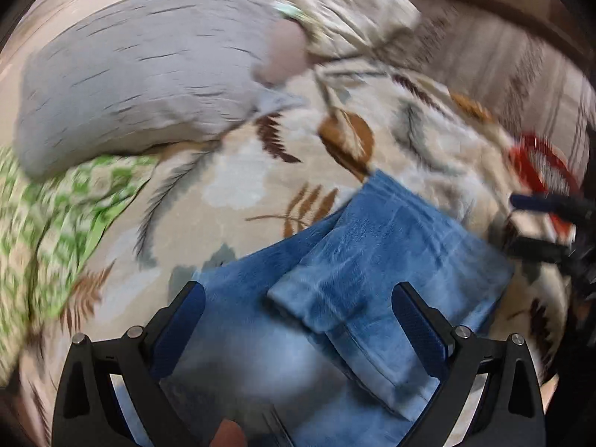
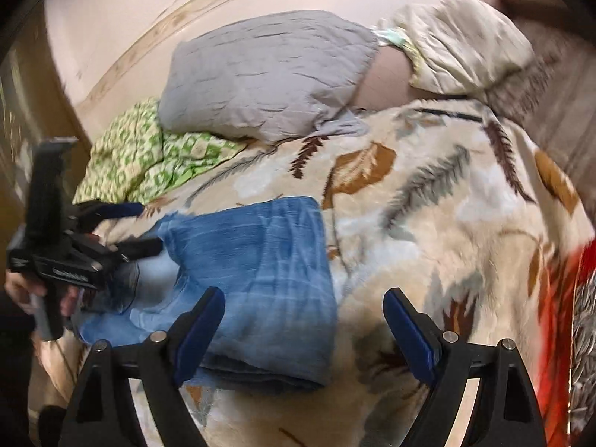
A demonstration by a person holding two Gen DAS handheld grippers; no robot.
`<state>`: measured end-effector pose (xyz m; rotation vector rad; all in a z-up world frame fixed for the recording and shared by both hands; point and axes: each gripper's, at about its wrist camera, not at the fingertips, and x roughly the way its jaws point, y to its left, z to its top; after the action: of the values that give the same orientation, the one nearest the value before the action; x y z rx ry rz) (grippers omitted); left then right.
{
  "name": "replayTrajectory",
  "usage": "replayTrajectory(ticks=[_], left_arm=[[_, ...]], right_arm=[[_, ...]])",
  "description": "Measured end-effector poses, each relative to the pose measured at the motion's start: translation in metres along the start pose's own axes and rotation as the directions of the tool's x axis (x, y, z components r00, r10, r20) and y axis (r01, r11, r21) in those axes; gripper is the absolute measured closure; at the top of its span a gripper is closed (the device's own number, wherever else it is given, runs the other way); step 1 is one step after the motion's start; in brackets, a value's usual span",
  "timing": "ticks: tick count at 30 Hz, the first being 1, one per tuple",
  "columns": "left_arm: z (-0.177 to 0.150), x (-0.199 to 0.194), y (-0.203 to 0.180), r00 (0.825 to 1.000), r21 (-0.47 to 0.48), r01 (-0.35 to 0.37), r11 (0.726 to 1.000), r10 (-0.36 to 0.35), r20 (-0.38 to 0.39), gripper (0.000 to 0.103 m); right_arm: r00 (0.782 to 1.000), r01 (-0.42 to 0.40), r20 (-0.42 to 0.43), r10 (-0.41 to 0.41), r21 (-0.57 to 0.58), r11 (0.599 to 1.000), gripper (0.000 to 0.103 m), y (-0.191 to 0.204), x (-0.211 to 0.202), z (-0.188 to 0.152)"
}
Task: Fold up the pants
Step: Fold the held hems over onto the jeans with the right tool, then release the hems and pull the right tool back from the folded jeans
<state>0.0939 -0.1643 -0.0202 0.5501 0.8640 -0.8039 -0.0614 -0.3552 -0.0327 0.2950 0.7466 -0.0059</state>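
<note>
While the folded blue jeans (image 2: 257, 283) lie on the leaf-patterned blanket (image 2: 428, 223), the left gripper (image 1: 298, 320) hovers directly over them, jaws apart and empty; the right gripper (image 2: 303, 329), likewise apart, overhangs their right edge.

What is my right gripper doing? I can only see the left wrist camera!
Observer: The right gripper is open, with nothing between its fingers.
Operator: Is it over the jeans?
Observer: Partly. One of its fingers is over the jeans; the other is over the leafy blanket.
Operator: Do the jeans look folded from there?
Observer: Yes. The near edge shows stacked layers, though the part toward the left gripper looks rumpled.
Operator: Who holds that one?
Observer: A hand grips its handle, beside the jeans.
</note>
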Motion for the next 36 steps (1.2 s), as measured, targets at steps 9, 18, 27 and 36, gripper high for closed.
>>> replayTrajectory(ticks=[9, 18, 27, 36], left_arm=[[0.019, 0.032, -0.007, 0.979, 0.138, 0.142, 0.98, -0.118, -0.169, 0.074], [0.02, 0.065, 0.004, 0.952, 0.095, 0.161, 0.982, -0.129, -0.277, 0.091], [0.017, 0.067, 0.001, 0.95, 0.078, 0.165, 0.983, -0.137, -0.282, 0.091], [0.014, 0.068, 0.001, 0.95, 0.093, 0.171, 0.981, -0.139, -0.281, 0.09]], right_arm=[[0.998, -0.044, 0.038, 0.041, 0.092, 0.995, 0.014, -0.027, -0.005, -0.001], [0.998, -0.051, 0.025, 0.049, 0.057, 0.997, 0.014, -0.016, 0.0, -0.001], [0.997, 0.076, -0.011, -0.081, -0.239, 0.968, 0.014, 0.06, 0.034, 0.002], [0.975, 0.114, -0.131, -0.178, -0.39, 0.914, 0.014, 0.073, 0.067, -0.039]])
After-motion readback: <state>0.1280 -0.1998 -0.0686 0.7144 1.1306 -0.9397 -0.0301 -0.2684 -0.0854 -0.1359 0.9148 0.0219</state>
